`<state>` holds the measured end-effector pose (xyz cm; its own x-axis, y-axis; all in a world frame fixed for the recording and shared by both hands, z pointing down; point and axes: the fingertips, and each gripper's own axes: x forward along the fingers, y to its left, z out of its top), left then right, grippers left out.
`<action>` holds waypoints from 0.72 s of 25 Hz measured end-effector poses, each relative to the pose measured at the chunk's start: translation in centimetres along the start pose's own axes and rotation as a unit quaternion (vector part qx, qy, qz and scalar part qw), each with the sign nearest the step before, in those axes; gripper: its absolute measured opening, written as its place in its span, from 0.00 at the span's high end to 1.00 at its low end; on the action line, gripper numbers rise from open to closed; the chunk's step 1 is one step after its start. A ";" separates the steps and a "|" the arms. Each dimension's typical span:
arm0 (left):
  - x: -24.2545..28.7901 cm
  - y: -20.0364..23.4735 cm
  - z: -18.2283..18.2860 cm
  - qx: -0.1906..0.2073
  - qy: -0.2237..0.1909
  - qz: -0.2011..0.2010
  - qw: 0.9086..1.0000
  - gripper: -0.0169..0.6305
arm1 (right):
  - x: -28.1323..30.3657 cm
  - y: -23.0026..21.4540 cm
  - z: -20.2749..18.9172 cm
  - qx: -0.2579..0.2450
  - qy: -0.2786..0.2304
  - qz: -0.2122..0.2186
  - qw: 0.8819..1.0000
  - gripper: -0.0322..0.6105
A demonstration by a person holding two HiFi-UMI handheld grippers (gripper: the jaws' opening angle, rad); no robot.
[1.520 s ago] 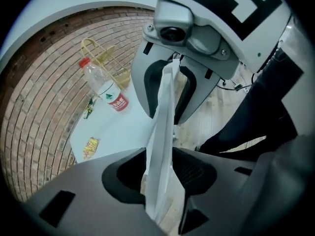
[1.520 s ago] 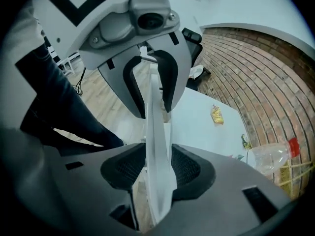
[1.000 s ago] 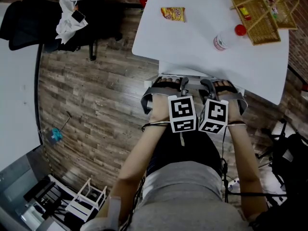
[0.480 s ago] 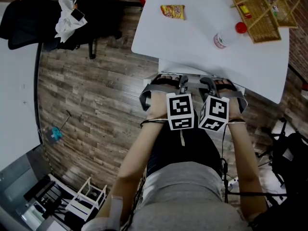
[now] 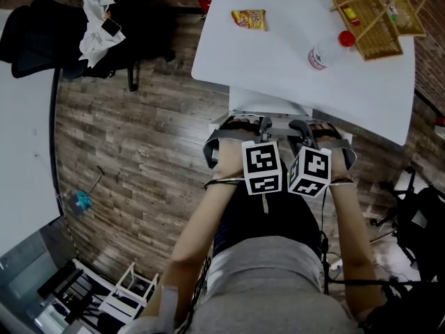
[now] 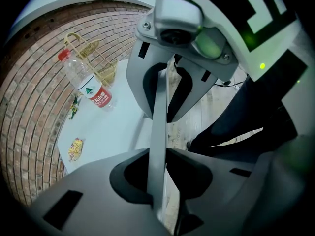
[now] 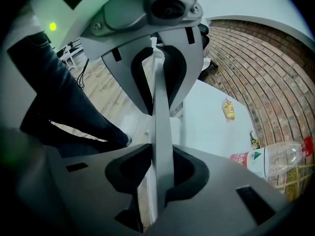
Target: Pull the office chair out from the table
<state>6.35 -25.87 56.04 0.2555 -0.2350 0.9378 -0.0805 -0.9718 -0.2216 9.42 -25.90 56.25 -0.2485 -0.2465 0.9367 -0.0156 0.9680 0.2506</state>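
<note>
The left gripper [image 5: 263, 125] and right gripper [image 5: 300, 127] are clamping the office chair's [image 6: 160, 97] thin back edge, their jaws having just been closing on it, just beside the white table's [image 5: 278, 54] near edge. On the table, a bottle [image 5: 327, 53] is showing a red label with a green triangle, its print unreadable.

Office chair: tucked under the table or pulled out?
Tucked in. Only the backrest of the office chair shows, right against the near edge of the white table; its seat is out of sight under the tabletop.

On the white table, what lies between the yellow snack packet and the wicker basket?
A plastic bottle with a red cap, lying on its side, nearer the basket than the packet; the head view shows it.
</note>
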 end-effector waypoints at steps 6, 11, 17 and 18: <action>-0.7 -2.6 -0.4 0.007 -0.003 -0.003 1.000 0.83 | -0.6 2.5 0.7 0.009 -0.006 0.001 1.000 0.80; -1.4 -4.7 -0.8 0.008 -0.004 -0.010 1.000 0.83 | -1.1 4.9 1.0 0.023 -0.007 0.005 1.000 0.80; -2.2 -8.1 -1.0 0.005 -0.001 -0.015 1.000 0.83 | -2.0 8.3 1.4 0.036 -0.018 0.013 0.999 0.81; -2.3 -8.7 -1.0 0.004 0.001 -0.016 1.000 0.83 | -2.2 8.9 1.4 0.035 -0.018 0.014 0.999 0.81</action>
<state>5.46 -16.81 56.10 0.2554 -0.2042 0.9450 -0.0651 -0.9789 -0.1939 8.48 -16.68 56.10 -0.2852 -0.2185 0.9332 -0.0750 0.9758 0.2056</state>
